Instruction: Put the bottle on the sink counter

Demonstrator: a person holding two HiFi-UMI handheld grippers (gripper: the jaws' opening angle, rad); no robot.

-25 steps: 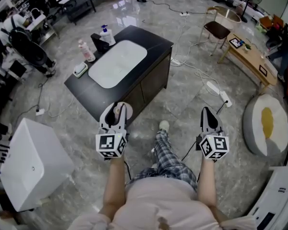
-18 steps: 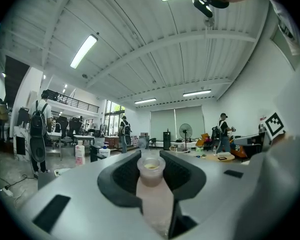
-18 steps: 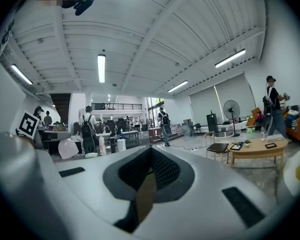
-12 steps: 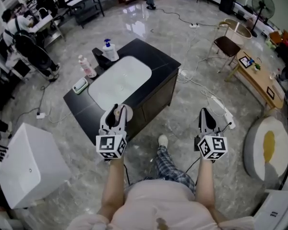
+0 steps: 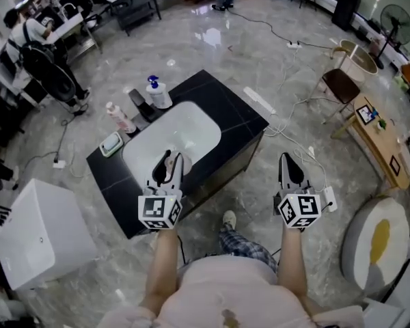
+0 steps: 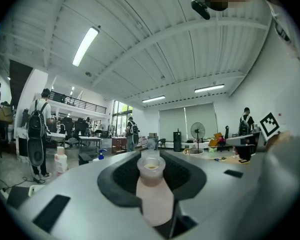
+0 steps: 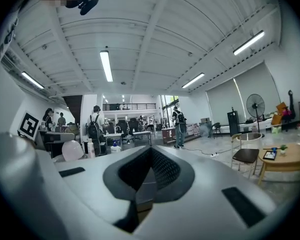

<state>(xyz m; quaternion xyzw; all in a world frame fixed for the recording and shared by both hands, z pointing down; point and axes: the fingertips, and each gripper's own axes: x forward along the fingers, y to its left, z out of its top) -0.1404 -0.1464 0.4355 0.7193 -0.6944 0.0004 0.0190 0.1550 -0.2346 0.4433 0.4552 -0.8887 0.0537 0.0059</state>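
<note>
1. Since the earlier frame the sink counter [image 5: 236, 125] has drawn closer in the head view. The left gripper [image 5: 170, 158], which was over the floor off the counter's near corner, now hangs over its near edge.
2. The left gripper's jaws stand partly apart and are closed on the bottle [image 6: 153, 194]. This pale pinkish bottle lies along the jaws with its neck pointing forward.
3. In the head view the bottle sits between the jaws above the near rim of the white basin [image 5: 184, 135]. How high it hangs over the counter cannot be told.
4. The right gripper [image 5: 288, 161] is off the counter's right side, above the floor. Its pads have come together at the tips with nothing between them.
5. At the counter's far-left corner a pump bottle [image 5: 157, 94] stands beside a black faucet [image 5: 138, 104].
6. Along the left edge stand a pink bottle [image 5: 119, 117] and, nearer the person, a small green-rimmed dish [image 5: 112, 144].
7. A white box [image 5: 34, 232] sits on the floor to the left, well apart from the counter.
</note>
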